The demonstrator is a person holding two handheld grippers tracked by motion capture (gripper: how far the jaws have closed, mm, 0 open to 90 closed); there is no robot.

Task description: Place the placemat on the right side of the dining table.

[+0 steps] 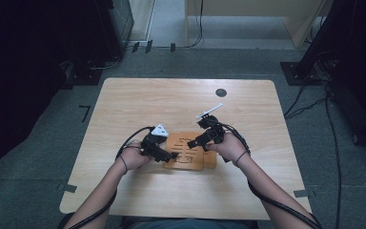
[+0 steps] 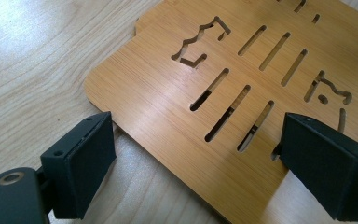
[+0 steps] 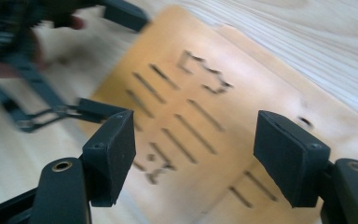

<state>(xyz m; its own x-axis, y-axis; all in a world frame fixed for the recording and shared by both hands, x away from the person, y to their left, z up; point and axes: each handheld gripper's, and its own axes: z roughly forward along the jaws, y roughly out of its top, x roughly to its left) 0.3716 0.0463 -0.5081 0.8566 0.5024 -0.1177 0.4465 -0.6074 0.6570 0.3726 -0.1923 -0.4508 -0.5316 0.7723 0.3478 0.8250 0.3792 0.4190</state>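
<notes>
Bamboo board (image 1: 190,151) lies flat on the bench (image 1: 124,100) between our hands; left hand-held gripper (image 2: 193,158) is nearer, released astride its corner; right hand-held gripper (image 3: 193,149) hangs released above.

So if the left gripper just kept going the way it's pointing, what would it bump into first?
Most likely the slotted wooden board. The left gripper has open jaws straddling the board's near corner, angled down at it. Whether they already touch its edge is hard to tell.

Slotted board (image 1: 190,151) on table (image 1: 138,100)
</notes>
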